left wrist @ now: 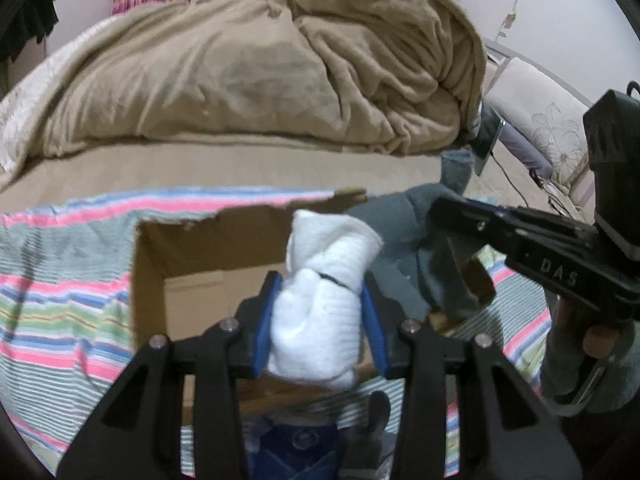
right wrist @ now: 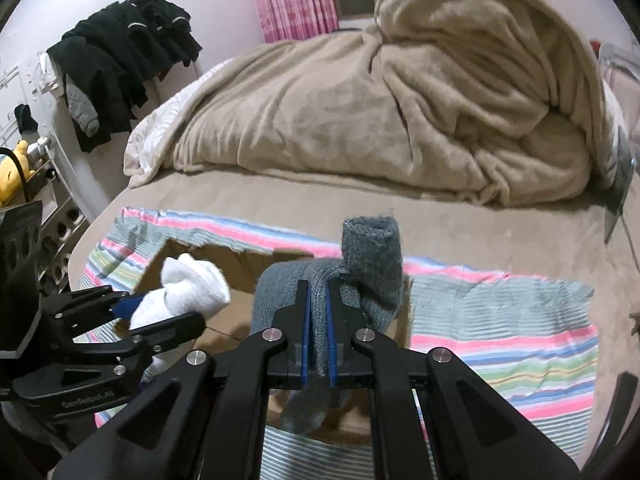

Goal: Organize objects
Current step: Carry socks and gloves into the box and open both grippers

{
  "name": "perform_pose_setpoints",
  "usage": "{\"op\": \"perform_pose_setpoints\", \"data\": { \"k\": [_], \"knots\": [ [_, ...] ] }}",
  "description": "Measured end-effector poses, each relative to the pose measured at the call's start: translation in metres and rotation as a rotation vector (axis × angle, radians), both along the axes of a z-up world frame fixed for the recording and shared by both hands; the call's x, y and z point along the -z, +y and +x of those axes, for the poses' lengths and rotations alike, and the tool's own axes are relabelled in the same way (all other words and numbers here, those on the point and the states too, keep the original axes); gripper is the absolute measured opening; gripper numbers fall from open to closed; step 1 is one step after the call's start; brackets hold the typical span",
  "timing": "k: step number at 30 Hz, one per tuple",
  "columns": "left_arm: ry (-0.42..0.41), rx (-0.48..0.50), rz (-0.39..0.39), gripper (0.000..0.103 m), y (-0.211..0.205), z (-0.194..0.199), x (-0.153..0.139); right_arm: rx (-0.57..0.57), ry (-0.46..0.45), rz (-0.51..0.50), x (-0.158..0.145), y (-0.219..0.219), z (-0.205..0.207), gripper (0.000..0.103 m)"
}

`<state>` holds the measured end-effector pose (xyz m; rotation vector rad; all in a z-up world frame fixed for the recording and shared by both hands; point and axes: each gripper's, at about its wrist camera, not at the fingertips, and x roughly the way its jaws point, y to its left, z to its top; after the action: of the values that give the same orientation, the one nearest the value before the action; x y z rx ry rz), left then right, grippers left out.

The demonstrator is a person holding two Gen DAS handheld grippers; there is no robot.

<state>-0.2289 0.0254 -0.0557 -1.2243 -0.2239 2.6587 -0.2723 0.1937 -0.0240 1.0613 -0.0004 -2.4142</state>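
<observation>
Two rolled sock bundles hang over an open cardboard box [left wrist: 168, 280] on the striped cloth [left wrist: 60, 292]. Left wrist view: left gripper [left wrist: 322, 312] fingers clamped on the white socks [left wrist: 320, 304] — above the box's right part. Right wrist view: right gripper [right wrist: 319, 320] fingers pinched together on the grey socks [right wrist: 372, 264], just right of the white ones — beige blanket [right wrist: 360, 100] far behind.

Left gripper [left wrist: 322, 300]: black frame, blue pads.
Right gripper [right wrist: 318, 300]: black frame, blue pads.
White sock [left wrist: 320, 300]: plain white, fine ribbed weave.
Grey sock [right wrist: 372, 264]: dark grey knit, uniform.
Box [left wrist: 160, 256]: brown cardboard, unprinted inside.
Towel [right wrist: 500, 328]: horizontal stripes in grey, white, pink, blue, green and yellow.
Blanket [right wrist: 400, 100]: plain tan.
Curtain [right wrist: 288, 0]: pink, vertical pattern.
Clothes [right wrist: 120, 48]: black, one grey piece.
Plush toy [right wrist: 14, 172]: yellow.
</observation>
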Motion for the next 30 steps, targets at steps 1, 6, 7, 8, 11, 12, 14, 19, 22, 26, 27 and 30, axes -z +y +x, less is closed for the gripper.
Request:
{"op": "perform_pose_setpoints", "data": {
  "k": [1,6,7,8,11,12,14,19,22,26,27,30],
  "knots": [
    [-0.015,0.004,0.010,0.040,0.001,-0.002,0.005,0.000,-0.016,0.001,0.006,-0.001,-0.002,0.007],
    [-0.068,0.019,0.037,0.040,0.007,-0.012,0.020,0.019,-0.080,0.011,0.029,-0.001,-0.007,0.007],
    [-0.073,0.020,0.035,0.040,0.008,-0.012,0.021,0.024,-0.083,0.013,0.031,0.000,-0.007,0.007],
    [-0.075,0.017,0.033,0.041,0.009,-0.012,0.022,0.031,-0.086,0.012,0.032,0.001,-0.007,0.007],
    [-0.089,0.016,0.023,0.043,0.010,-0.012,0.023,0.053,-0.093,0.006,0.031,0.005,-0.007,0.010],
    [-0.093,0.019,0.016,0.044,0.012,-0.012,0.022,0.057,-0.096,0.001,0.030,0.006,-0.006,0.012],
    [-0.089,0.019,0.006,0.044,0.012,-0.009,0.019,0.064,-0.096,-0.011,0.026,0.008,-0.003,0.023],
    [-0.046,-0.010,0.013,0.076,0.003,0.005,0.002,0.070,-0.055,-0.013,0.008,0.009,0.013,0.053],
    [-0.026,-0.023,0.013,0.080,-0.003,0.015,-0.009,0.077,-0.041,-0.010,-0.001,0.009,0.025,0.057],
    [-0.011,-0.037,0.003,0.083,-0.012,0.030,-0.020,0.088,-0.014,-0.003,-0.013,0.010,0.045,0.065],
    [-0.007,-0.040,0.004,0.083,-0.015,0.035,-0.023,0.088,-0.013,-0.002,-0.014,0.010,0.049,0.065],
    [0.010,-0.048,-0.001,0.083,-0.024,0.052,-0.030,0.087,-0.007,0.004,-0.019,0.010,0.064,0.066]
  ]
}}
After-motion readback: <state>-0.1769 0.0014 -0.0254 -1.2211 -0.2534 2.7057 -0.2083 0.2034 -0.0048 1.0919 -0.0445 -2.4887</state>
